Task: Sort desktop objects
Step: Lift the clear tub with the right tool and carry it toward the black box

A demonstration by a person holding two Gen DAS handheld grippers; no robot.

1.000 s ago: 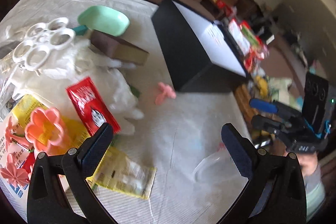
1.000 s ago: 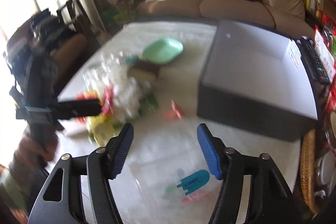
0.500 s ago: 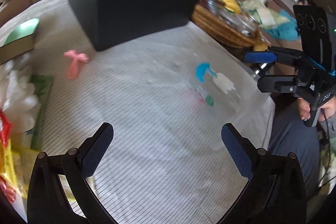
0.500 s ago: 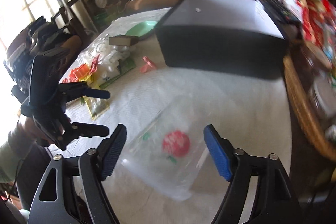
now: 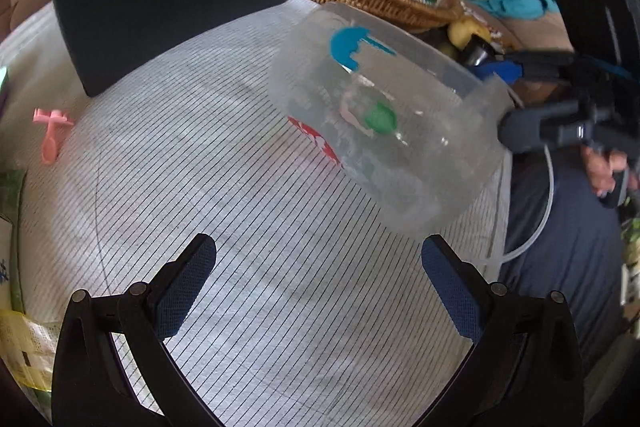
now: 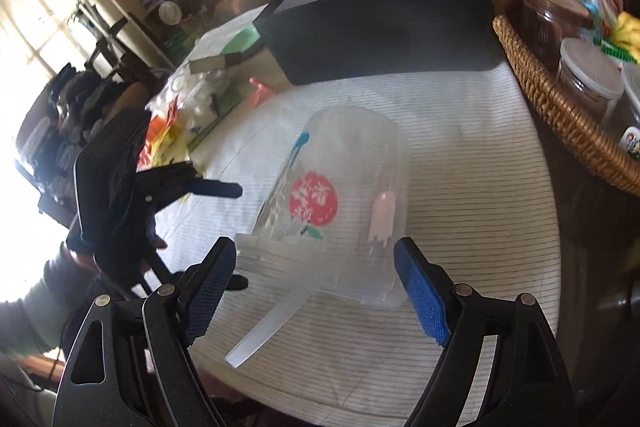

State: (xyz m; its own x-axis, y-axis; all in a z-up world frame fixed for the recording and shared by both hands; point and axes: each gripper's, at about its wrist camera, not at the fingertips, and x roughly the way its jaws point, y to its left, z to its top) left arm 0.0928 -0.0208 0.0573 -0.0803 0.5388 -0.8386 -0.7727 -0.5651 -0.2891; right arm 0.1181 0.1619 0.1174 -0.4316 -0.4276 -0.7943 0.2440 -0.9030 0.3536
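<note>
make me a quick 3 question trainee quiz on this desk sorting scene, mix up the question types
1. True or false: the clear plastic cup stands upright on the table.
2. The right gripper is: A) shut on the cup, B) open just short of the cup's rim end, C) inside the black box.
3. What small pink thing lies on the striped cloth near the box?

Key: 1 false, it lies on its side. 2 B, its jaws have just been opening, and the pads press on nothing. 3 A pink spoon.
</note>
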